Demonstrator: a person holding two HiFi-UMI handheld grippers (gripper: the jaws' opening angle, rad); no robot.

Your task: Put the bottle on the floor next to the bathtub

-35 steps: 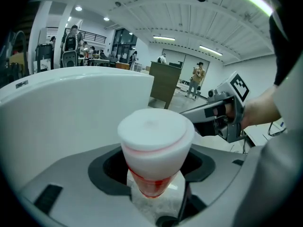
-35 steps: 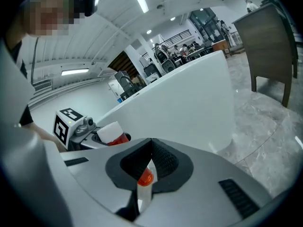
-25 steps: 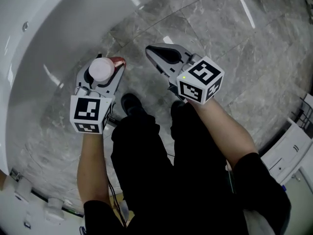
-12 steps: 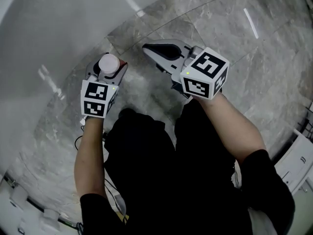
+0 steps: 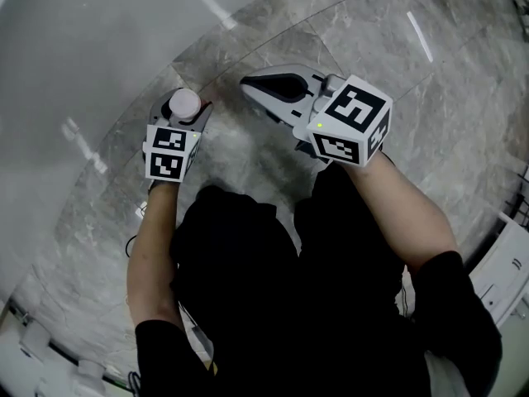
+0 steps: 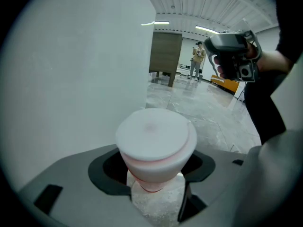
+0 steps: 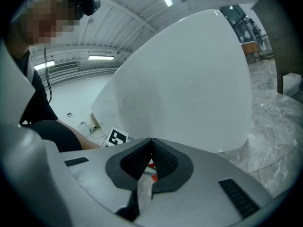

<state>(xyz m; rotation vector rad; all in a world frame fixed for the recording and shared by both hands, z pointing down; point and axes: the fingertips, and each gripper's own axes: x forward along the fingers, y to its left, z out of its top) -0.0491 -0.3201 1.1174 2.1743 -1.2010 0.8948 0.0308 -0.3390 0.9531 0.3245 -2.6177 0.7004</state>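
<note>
My left gripper (image 5: 190, 112) is shut on an upright bottle with a white cap (image 5: 183, 103) and a pinkish neck, low over the grey marble floor beside the white bathtub (image 5: 91, 48). In the left gripper view the bottle (image 6: 154, 138) fills the gap between the jaws of the left gripper (image 6: 154, 171), with the bathtub wall (image 6: 71, 79) close on the left. My right gripper (image 5: 250, 83) hovers to the right of the bottle, shut with nothing in it. In the right gripper view the right gripper (image 7: 151, 148) has its pads meeting, facing the bathtub (image 7: 189, 79).
Grey marble floor (image 5: 388, 48) spreads to the right of the bathtub. My black-trousered legs (image 5: 273, 288) are below the grippers. A white unit (image 5: 508, 279) stands at the right edge. In the left gripper view a person (image 6: 195, 60) stands far off in the hall.
My left gripper has sunk lower toward the floor with the bottle, staying close to the bathtub. The right gripper has barely moved.
</note>
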